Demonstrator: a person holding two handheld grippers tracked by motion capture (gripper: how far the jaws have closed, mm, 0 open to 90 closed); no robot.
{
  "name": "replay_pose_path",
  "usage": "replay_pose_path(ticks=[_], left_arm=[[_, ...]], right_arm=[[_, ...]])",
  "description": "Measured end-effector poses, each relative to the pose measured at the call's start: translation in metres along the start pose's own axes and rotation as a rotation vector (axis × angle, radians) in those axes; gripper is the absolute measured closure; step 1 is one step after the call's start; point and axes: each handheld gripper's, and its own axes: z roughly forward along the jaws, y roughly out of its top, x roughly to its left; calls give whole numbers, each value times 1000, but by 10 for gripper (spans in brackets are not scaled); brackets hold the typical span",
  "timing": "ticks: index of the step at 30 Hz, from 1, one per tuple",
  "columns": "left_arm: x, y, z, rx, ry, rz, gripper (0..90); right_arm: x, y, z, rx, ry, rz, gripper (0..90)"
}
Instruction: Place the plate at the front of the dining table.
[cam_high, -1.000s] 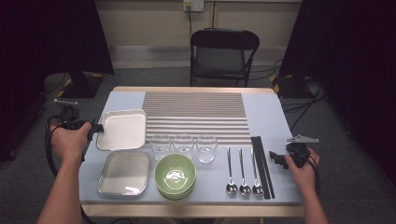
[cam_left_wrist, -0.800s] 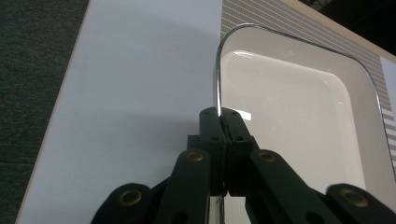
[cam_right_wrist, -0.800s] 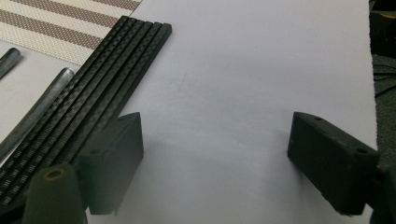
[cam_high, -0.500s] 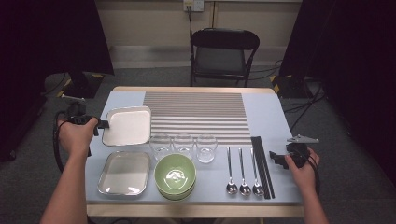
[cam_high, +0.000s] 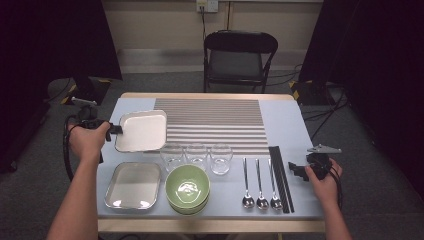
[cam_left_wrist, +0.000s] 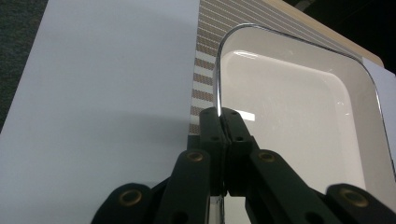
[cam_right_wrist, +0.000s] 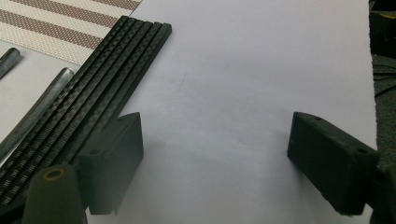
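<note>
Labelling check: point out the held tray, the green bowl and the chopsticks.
held tray (cam_high: 142, 131), high view, middle of its white floor
green bowl (cam_high: 187, 183), high view, inside bottom
chopsticks (cam_high: 280, 175), high view, mid-length of the black sticks

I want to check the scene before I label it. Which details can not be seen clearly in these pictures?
- Tray underside: hidden by the tray itself, so its lift off the mat cannot be told.
- Green bowls: the high view looks down on the stack, so the count is unclear.
- Chopsticks: near ends cut off behind the right tongs.
</note>
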Motion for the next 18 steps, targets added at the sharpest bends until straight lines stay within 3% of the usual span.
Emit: replay_pose_path(ticks=[8, 12, 16, 18], left_arm=[[-4, 6, 4, 2, -25, -21, 892], [-8, 9, 3, 3, -7, -6, 892], [-12, 11, 3, 3, -34, -14, 892], [-14, 12, 3, 5, -24, -9, 892]], right_arm=[[0, 0, 0, -1, 1, -2, 173], [0, 0, 0, -1, 1, -2, 173], [0, 0, 0, 0, 1, -2, 173], [0, 0, 0, -1, 1, -1, 173]])
